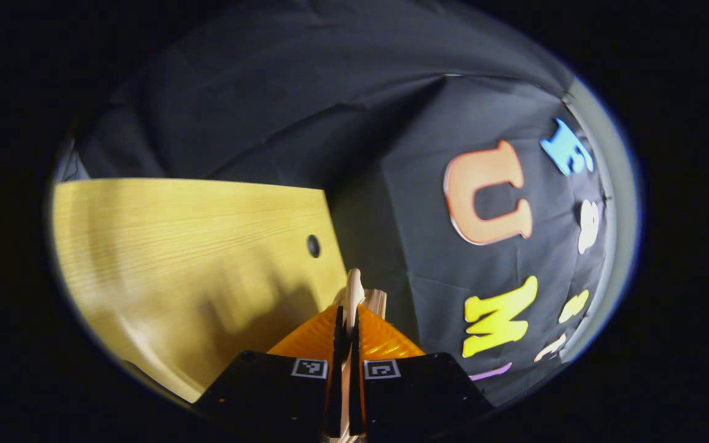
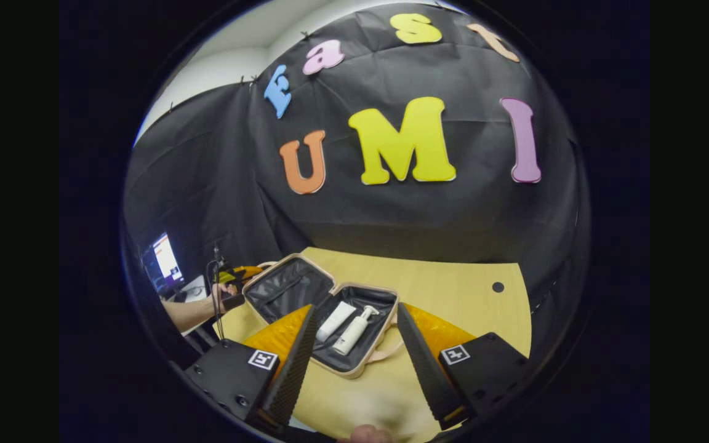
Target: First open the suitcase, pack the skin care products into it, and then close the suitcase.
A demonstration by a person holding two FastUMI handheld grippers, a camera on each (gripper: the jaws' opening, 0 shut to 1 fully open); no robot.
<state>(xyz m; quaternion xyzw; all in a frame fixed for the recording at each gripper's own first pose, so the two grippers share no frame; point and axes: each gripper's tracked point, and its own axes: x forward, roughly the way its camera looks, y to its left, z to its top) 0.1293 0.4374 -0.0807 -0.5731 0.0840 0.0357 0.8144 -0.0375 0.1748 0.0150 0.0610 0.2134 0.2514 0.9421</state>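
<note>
**Suitcase open on the table with two products inside; left jaws pinch its rim**

In the right gripper view the suitcase lies open on the wooden table, toward the table's left edge and near its far edge. Its lid half is tipped up and back to the left, showing a dark lining, and its base half lies flat. Inside the base lie two white skin care products side by side: a tube and a pump bottle, both slanting with their tops toward the far right. A pale strap handle curls out from the near right edge of the case onto the table.

The right gripper hangs over the near part of the table, its jaws spread wide with nothing between them, the case framed in the gap.

At the lid's left side, the left gripper shows in the right gripper view, held by a hand on a bare forearm. In the left gripper view, the left gripper has its jaws pressed almost together on a thin pale edge piece of the case that sticks up between them. Beyond lie the table top and a small round hole near its far right corner.

A lit screen stands off the table's left edge.
</note>
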